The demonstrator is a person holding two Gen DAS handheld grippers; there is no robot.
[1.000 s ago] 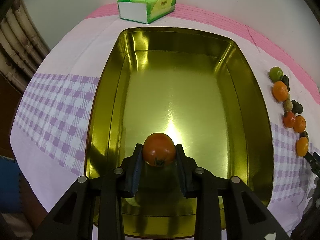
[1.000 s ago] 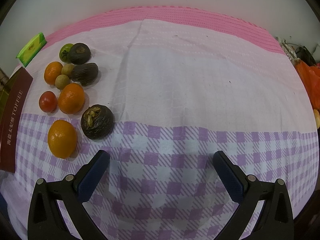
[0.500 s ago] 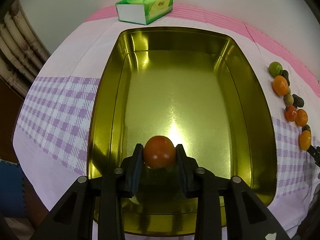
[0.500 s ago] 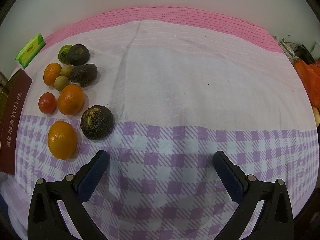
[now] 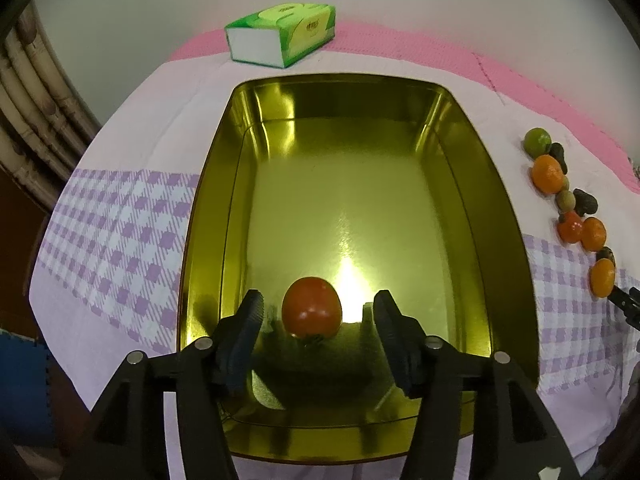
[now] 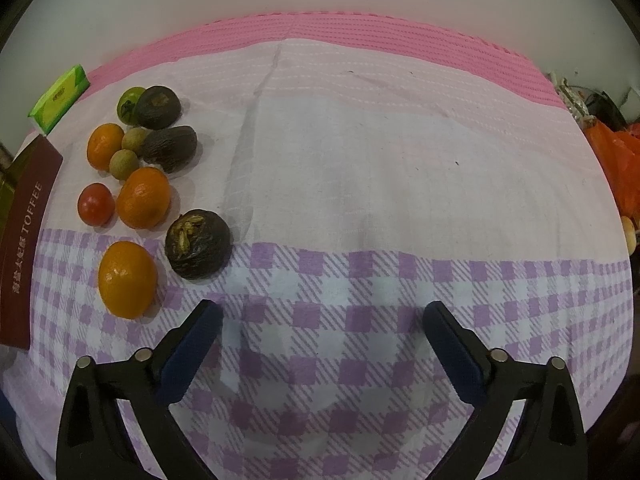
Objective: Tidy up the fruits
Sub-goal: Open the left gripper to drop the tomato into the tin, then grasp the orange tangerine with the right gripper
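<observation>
1. the left tongs (image 5: 316,312) hang over the near end of the gold tin (image 5: 208,208), jaws parted; they have just been opening.
2. a red tomato (image 5: 312,307) sits on the tin's floor between the two pads (image 5: 248,320), with a gap showing on each side, so nothing pinches it.
3. the tin rests on a desk under a pink, white and lilac checked cloth (image 5: 120,232); a green tissue pack (image 5: 280,34) lies beyond its far end.
4. the right tongs (image 6: 322,328) hover above bare checked cloth (image 6: 360,184), spread wide with nothing between them; their jaws have just closed in a little.
5. the remaining fruit lies in a cluster at the upper left of the right wrist view: three oranges (image 6: 127,278), a small red tomato (image 6: 95,203), a green fruit (image 6: 129,104), two small tan-green fruits (image 6: 123,164) and three dark wrinkled fruits (image 6: 199,244).
6. the nearest orange and the nearest dark fruit lie just beyond the right tongs' left finger (image 6: 188,348), apart from it.
7. the tin's maroon outer wall, lettered "toffee", (image 6: 24,240) runs along the left edge of that view.
</observation>
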